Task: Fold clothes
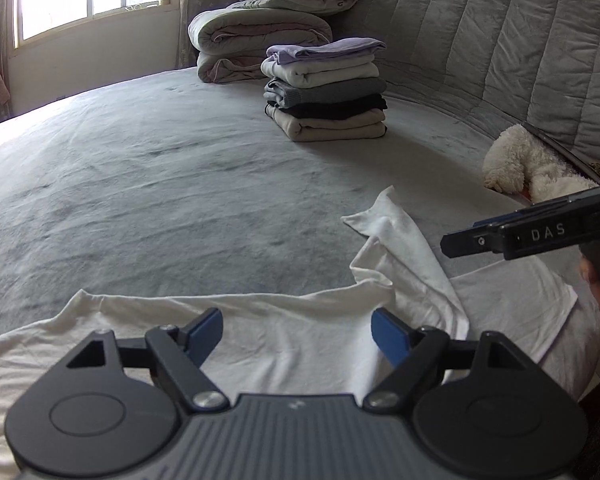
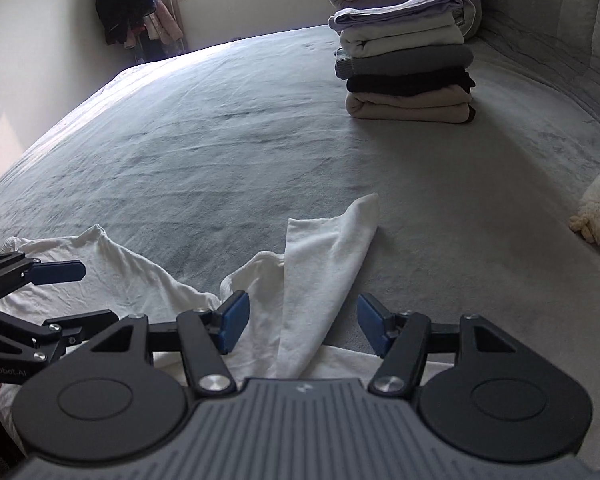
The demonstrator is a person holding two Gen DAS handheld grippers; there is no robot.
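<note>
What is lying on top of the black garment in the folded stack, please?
On the black garment lie a grey one, a cream one and a lilac one on top. How each is folded inside is hidden; only their edges show.

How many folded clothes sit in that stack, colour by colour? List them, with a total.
Folded stack:
Lavender: 1
Cream-white: 1
Grey: 1
Black: 1
Beige: 1
Total: 5
The white garment by the grippers is unfolded, not counted.

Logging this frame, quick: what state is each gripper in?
Left gripper: open, holding nothing, over the white garment.
Right gripper: open, holding nothing.
</note>
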